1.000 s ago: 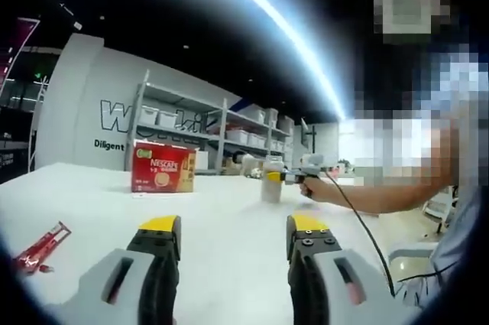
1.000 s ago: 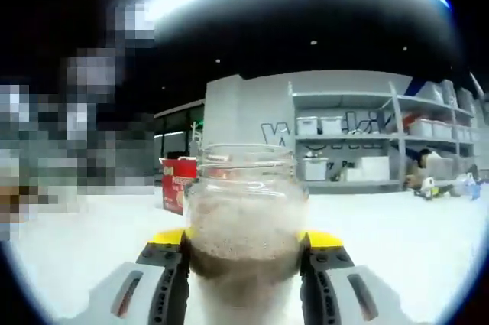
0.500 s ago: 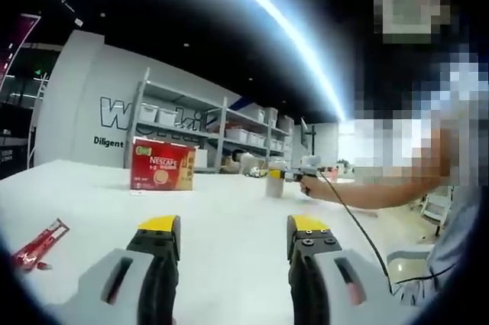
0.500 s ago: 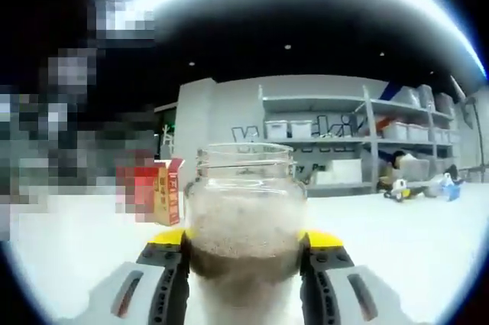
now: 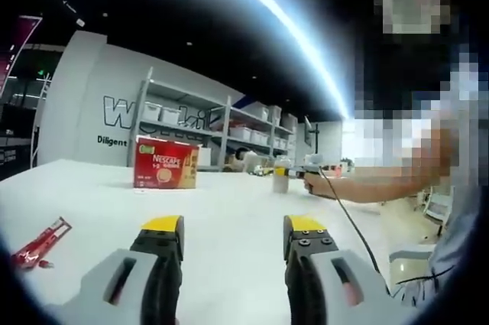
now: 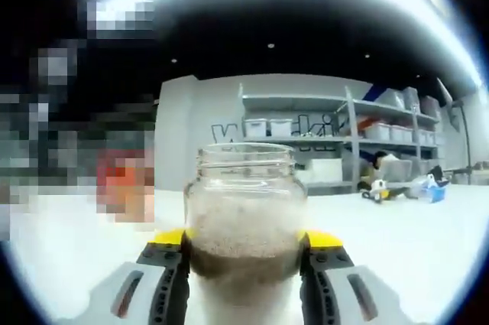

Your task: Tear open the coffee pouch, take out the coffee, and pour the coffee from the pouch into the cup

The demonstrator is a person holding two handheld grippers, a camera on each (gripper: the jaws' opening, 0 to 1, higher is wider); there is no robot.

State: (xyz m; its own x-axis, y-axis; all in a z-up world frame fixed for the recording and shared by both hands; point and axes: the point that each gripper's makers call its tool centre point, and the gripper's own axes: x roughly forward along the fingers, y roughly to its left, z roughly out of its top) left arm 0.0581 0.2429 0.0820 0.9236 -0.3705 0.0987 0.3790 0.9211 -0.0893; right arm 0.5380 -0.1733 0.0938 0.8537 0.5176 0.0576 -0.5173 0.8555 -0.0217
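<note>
Right claw (image 6: 244, 252) clamped on glass jar (image 6: 244, 214), left claw (image 5: 233, 237) apart above white table (image 5: 221, 203)

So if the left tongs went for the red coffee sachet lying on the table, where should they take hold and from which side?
Probably from above, tongs closing across the narrow width near the middle. The red coffee sachet lies flat on the white table, long and thin, so it offers no raised edge for a side approach. It sits off to the left of the open, empty left tongs; one end looks crumpled, a possible pinch point.

Both views low over the white table (image 5: 229, 210), toward shared grey shelving (image 6: 336, 149)
</note>
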